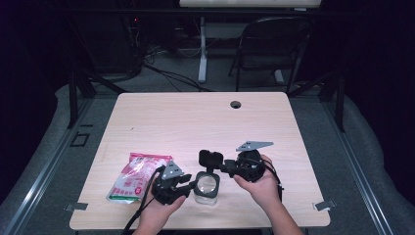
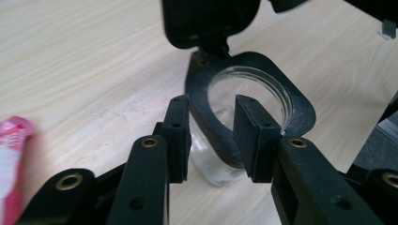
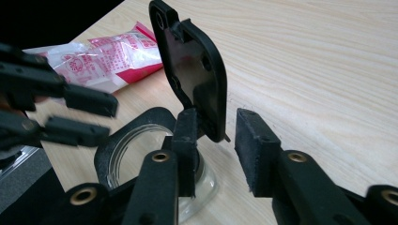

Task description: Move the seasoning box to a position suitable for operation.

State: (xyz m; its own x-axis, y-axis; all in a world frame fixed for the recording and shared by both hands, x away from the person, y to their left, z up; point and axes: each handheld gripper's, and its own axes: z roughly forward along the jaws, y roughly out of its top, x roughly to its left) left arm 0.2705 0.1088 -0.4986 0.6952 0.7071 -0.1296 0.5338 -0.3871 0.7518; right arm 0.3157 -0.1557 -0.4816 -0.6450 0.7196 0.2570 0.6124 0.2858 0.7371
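Note:
A clear jar with a black rim stands near the table's front edge, its hinged black lid flipped upright. My left gripper comes at the jar from the left. Its jaws straddle the near part of the rim, one pad outside and one over the mouth, with a small gap left. It appears in the right gripper view too, as the left gripper. My right gripper reaches in from the right at the lid. The lid's lower edge sits between its parted jaws, with a gap to the right pad.
A pink and white packet lies flat left of the jar, just beyond the left hand. The wooden table has a cable hole at its far edge. A dark chair stands behind the table.

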